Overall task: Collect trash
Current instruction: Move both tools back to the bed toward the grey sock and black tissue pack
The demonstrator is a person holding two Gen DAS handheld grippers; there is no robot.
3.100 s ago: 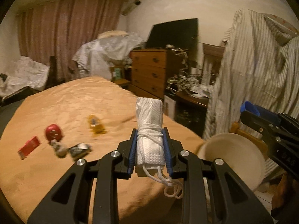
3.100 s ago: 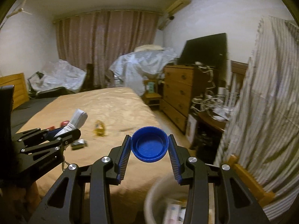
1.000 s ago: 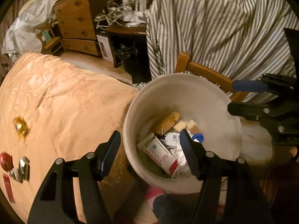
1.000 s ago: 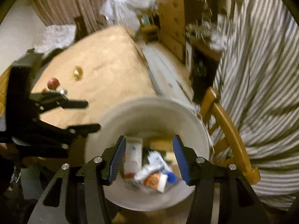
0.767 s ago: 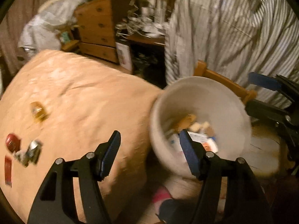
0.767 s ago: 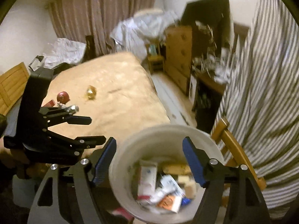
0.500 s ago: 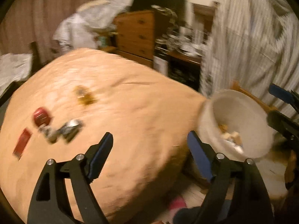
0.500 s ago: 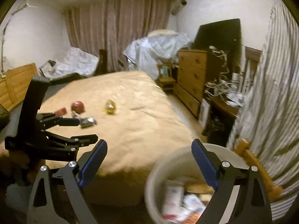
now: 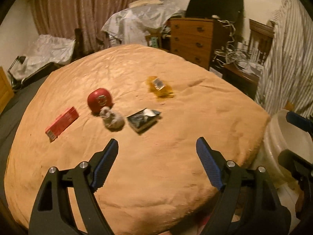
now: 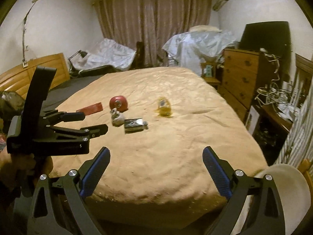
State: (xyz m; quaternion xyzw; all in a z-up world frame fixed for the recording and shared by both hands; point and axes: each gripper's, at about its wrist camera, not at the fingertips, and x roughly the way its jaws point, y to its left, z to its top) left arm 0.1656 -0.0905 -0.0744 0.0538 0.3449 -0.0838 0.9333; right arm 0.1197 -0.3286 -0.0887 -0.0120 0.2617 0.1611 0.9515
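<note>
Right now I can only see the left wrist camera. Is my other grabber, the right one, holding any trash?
Observer: No. In the right wrist view the right gripper is wide open, with nothing between its blue pads.
Operator: Is my left grabber aimed at anything?
Observer: Seen from the side, the left gripper is open and points toward the flat red cardboard box. In the picture, its upper fingertip stops just short of the box.

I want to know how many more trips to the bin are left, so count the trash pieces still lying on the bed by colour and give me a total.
Red: 2, a flat red box and a round red lid
Grey: 1, a crumpled grey wad
Dark: 1, a dark packet
Yellow: 1, a yellow wrapper
Total: 5
</note>
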